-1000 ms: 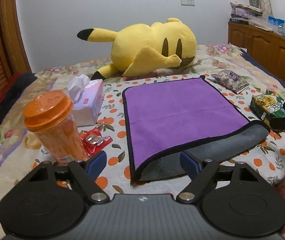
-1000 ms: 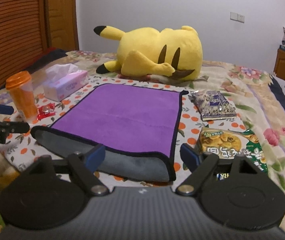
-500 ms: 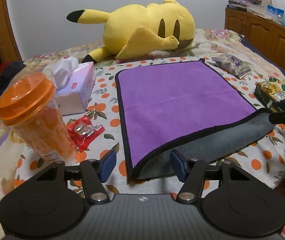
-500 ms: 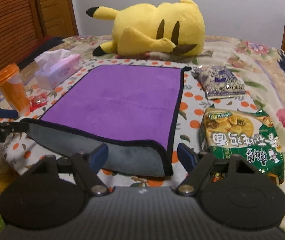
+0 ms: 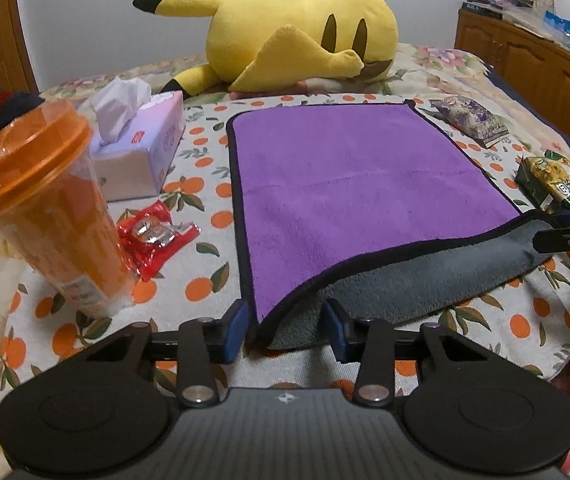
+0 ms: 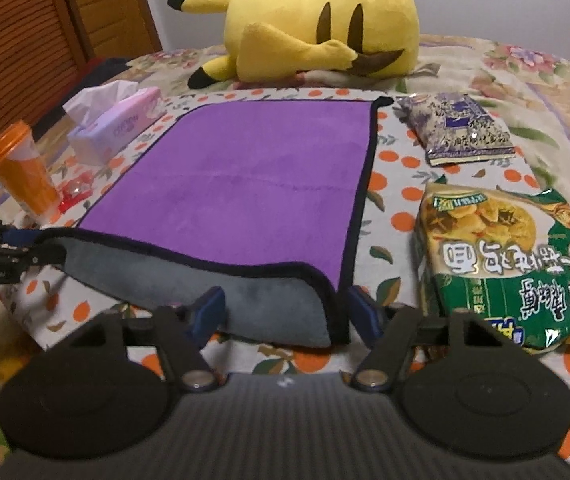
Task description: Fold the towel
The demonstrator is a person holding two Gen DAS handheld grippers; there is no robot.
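Observation:
A purple towel (image 5: 349, 184) with black edging lies flat on the orange-dotted bedspread. Its near edge is turned over and shows a grey underside (image 5: 425, 280). My left gripper (image 5: 285, 330) straddles the near left corner of the towel. Its jaws are closing, and the blue pads (image 5: 236, 326) stand just clear of the cloth. My right gripper (image 6: 285, 312) straddles the near right corner (image 6: 325, 312), jaws also closing, with that corner between the pads but not pinched. Each gripper shows at the edge of the other's view: the right gripper (image 5: 565, 232) and the left gripper (image 6: 17, 244).
A yellow plush toy (image 5: 305, 36) lies behind the towel. Left of the towel stand an orange cup (image 5: 41, 200), a tissue box (image 5: 141, 148) and a red wrapper (image 5: 153, 236). On its right lie a purple snack packet (image 6: 457, 128) and a green noodle pack (image 6: 505, 264). A wooden cabinet (image 5: 533, 60) stands far right.
Both grippers have come forward and down onto the towel's near corners. Both pairs of jaws have narrowed, the left more than the right.

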